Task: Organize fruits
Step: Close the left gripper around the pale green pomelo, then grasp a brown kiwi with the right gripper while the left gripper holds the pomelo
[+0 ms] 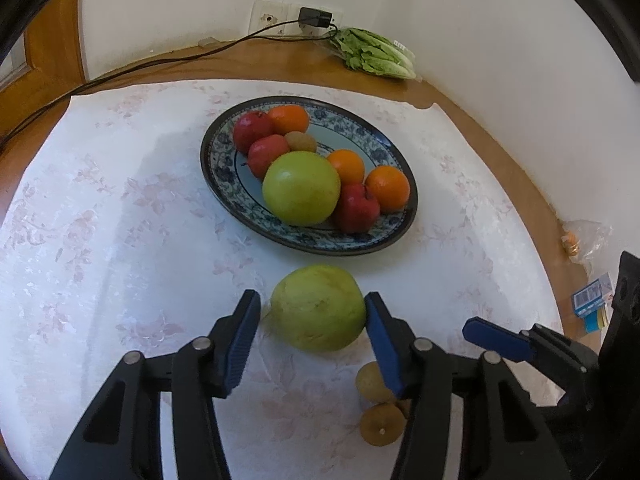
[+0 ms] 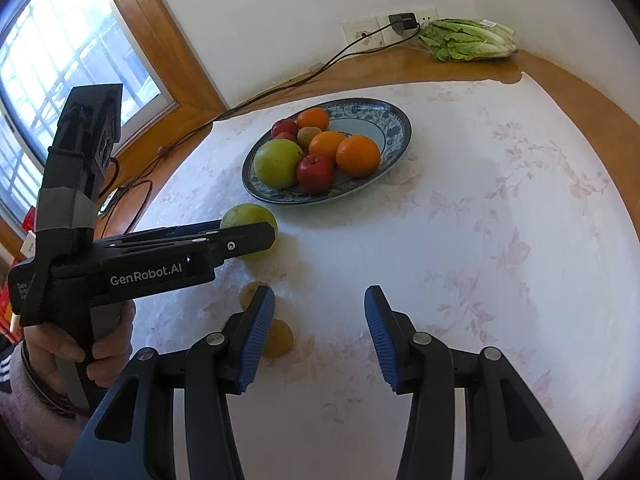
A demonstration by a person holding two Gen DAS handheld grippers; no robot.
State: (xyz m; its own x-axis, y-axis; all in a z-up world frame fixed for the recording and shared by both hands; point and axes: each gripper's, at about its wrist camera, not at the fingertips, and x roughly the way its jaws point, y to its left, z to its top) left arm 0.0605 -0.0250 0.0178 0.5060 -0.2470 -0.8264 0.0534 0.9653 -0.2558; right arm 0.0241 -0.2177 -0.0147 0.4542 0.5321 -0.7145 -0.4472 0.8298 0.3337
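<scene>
Nearest the left wrist camera, the left gripper [image 1: 312, 316] brackets a green pear [image 1: 319, 307] on the tablecloth [image 1: 120, 240]. Its right pad touches the fruit's flank, while a thin gap shows at the left pad, so the jaws are spread around the pear and not yet clamped on it. Just beside the right finger lie 2 small brown fruits [image 1: 380, 408], possibly kiwis or longans.

In the right wrist view the right gripper [image 2: 320, 322] hangs over bare cloth with its jaws apart and nothing between them; the 2 small fruits sit by its left finger. A hand [image 2: 80, 354] grips the left tool's handle.

I judge the pear fairly heavy, firm and smooth-skinned, so it could slip or bruise under a hard pinch. The widest part of its belly, where the pads already stand, looks the best hold. Its long axis seems to lie roughly flat, running left-right across the left view; I cannot tell which end carries the stem.

Farther off, the blue patterned plate [image 1: 224, 168] holds another green pear, 3 oranges, 3 red apples and 1 brownish fruit. Beyond it, lettuce [image 1: 376, 54] lies against the wall.
</scene>
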